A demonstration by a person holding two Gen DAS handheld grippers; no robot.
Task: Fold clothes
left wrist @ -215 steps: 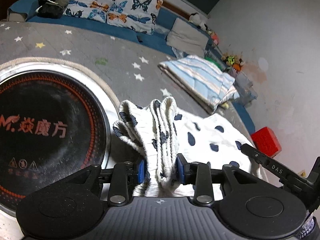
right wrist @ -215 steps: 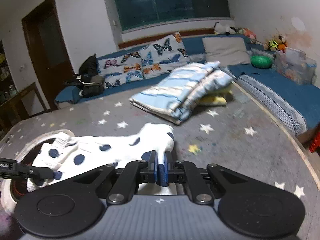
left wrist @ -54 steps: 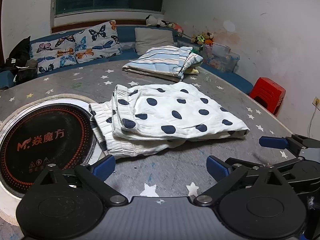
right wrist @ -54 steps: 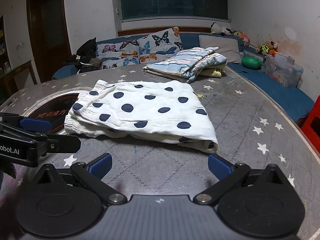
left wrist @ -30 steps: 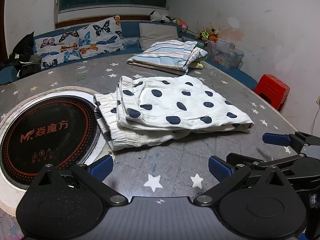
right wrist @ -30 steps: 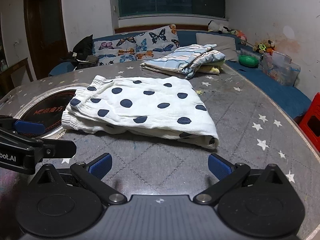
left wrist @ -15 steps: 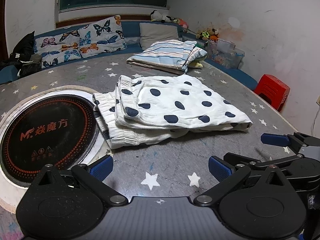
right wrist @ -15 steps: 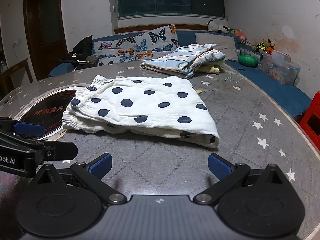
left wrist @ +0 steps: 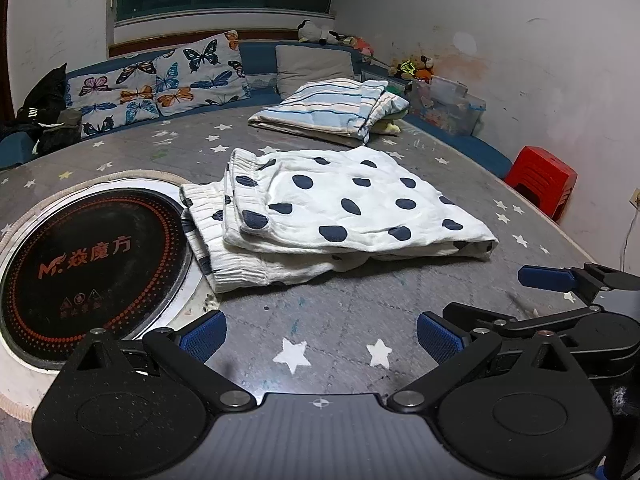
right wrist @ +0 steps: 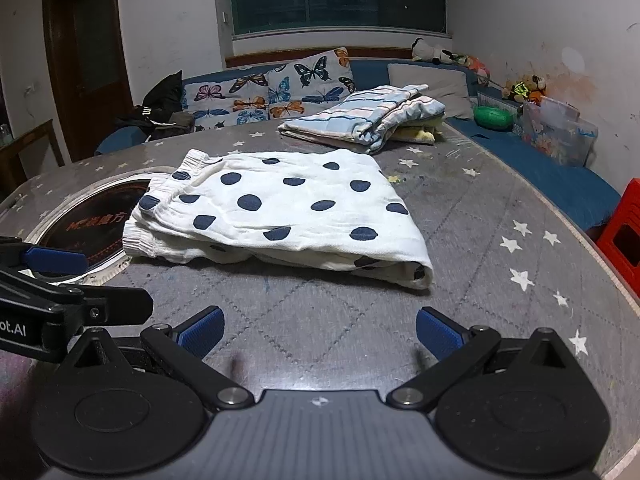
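White shorts with dark blue dots (left wrist: 332, 212) lie folded flat on the grey star-patterned table (left wrist: 328, 320), also in the right wrist view (right wrist: 280, 212). My left gripper (left wrist: 320, 336) is open and empty, a short way in front of the shorts' waistband side. My right gripper (right wrist: 320, 332) is open and empty, in front of the shorts' folded near edge. The right gripper's blue finger (left wrist: 548, 278) shows at the right of the left wrist view; the left gripper's finger (right wrist: 52, 260) shows at the left of the right wrist view.
A round black induction plate (left wrist: 88, 256) is set into the table left of the shorts. A folded striped blanket (left wrist: 328, 110) lies at the table's far side. A sofa with butterfly cushions (left wrist: 160, 84) runs behind. A red stool (left wrist: 540, 184) stands at the right.
Over the last second nothing has visibly moved. Seven seconds ago both grippers were shut on the shorts; they have let go, opened and drawn back, and the shorts lie folded.
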